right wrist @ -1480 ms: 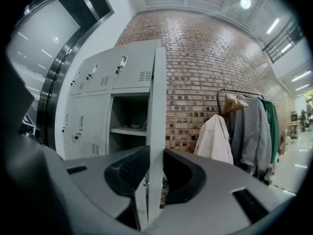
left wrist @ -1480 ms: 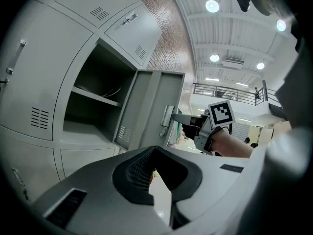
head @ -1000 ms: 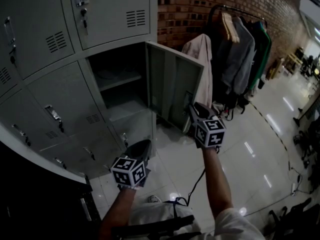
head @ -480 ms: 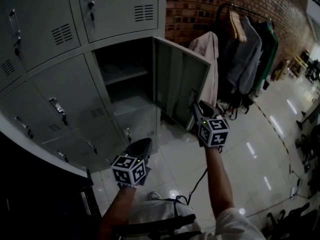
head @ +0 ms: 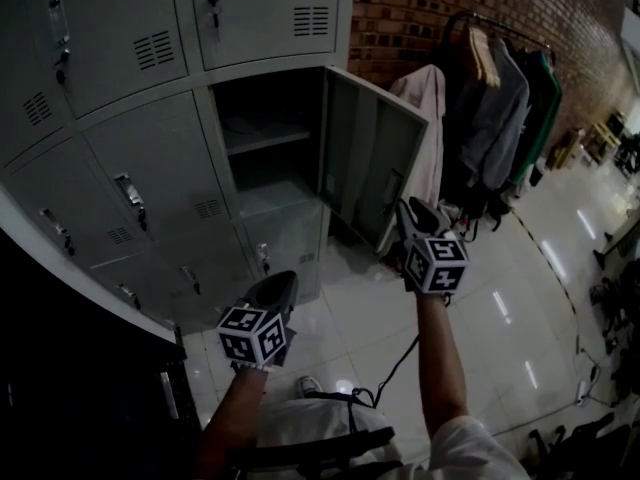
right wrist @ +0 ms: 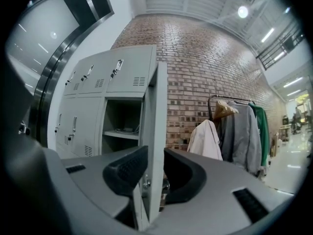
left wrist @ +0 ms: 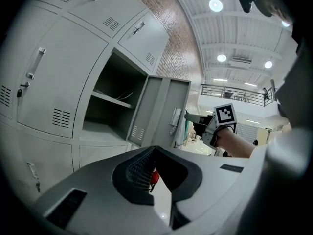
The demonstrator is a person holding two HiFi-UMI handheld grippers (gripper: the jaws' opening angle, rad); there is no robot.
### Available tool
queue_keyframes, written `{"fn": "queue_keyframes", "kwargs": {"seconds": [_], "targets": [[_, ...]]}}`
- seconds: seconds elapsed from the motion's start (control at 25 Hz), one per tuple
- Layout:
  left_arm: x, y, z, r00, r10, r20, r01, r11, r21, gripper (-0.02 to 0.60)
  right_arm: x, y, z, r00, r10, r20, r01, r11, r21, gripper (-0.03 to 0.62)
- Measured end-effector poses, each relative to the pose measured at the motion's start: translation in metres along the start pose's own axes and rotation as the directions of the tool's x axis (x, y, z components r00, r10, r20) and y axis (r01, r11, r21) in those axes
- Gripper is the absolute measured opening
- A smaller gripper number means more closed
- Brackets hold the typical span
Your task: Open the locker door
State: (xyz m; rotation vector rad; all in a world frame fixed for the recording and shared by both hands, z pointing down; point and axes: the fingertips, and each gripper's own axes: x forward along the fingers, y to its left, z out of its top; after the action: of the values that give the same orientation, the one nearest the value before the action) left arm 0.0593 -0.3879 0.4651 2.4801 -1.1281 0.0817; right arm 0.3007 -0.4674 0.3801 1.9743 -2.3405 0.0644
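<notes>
The grey locker door (head: 368, 158) stands swung out to the right, and behind it is an open compartment (head: 268, 153) with a shelf. My right gripper (head: 405, 210) is at the door's free edge, near its latch. In the right gripper view the door edge (right wrist: 157, 126) runs between the jaws of the right gripper (right wrist: 155, 158). They are opening, and a gap shows on the right side. My left gripper (head: 278, 288) hangs low in front of the lower lockers, shut on nothing (left wrist: 154, 151). It points toward the door (left wrist: 161, 111).
Shut grey lockers (head: 150, 168) fill the left and upper part of the head view. A brick wall (head: 420, 8) and a rack of hanging clothes (head: 500, 88) stand to the right of the door. A cable (head: 395, 363) lies on the glossy tiled floor (head: 510, 318).
The lockers and door have slid slightly right and down in the head view. My right gripper stays at the door's edge. The left gripper remains low.
</notes>
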Motion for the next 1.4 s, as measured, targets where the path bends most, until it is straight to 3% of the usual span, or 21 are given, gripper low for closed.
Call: {"fn": "queue_keyframes", "kwargs": {"seconds": [0.12,0.28,0.4,0.72,0.92,1.16,1.4], "targets": [[-0.018,-0.004,0.001,1.0,0.011,0.017,-0.011,1.0,0.001,-0.003,-0.02,0.006,0.008,1.0,-0.001,0.023,0.001,1.0,0.012,0.12],[-0.059,-0.005,-0.001,0.998,0.045,0.044,-0.044,0.999,-0.012,-0.003,-0.047,0.048,0.013,0.997,0.073,0.038,-0.074,0.997,0.029,0.093],[-0.1,-0.004,-0.003,0.995,0.066,0.071,-0.065,0.998,-0.018,-0.003,-0.074,0.093,0.009,0.993,0.112,0.045,-0.113,0.993,0.023,0.002],[-0.229,-0.009,-0.031,0.984,0.142,0.109,-0.136,0.989,-0.064,-0.003,-0.165,0.238,-0.027,0.957,0.289,-0.018,-0.288,0.957,0.037,0.001],[-0.282,-0.025,-0.064,0.98,0.173,0.097,-0.163,0.981,-0.104,-0.003,-0.226,0.296,-0.053,0.922,0.383,-0.06,-0.378,0.922,0.08,0.001],[-0.303,-0.055,-0.09,0.98,0.179,0.082,-0.169,0.979,-0.114,-0.003,-0.279,0.309,-0.086,0.899,0.425,-0.109,-0.406,0.9,0.16,0.0],[-0.293,-0.086,-0.099,0.979,0.189,0.078,-0.18,0.977,-0.115,-0.003,-0.305,0.279,-0.106,0.897,0.421,-0.137,-0.388,0.896,0.215,0.0]]}}
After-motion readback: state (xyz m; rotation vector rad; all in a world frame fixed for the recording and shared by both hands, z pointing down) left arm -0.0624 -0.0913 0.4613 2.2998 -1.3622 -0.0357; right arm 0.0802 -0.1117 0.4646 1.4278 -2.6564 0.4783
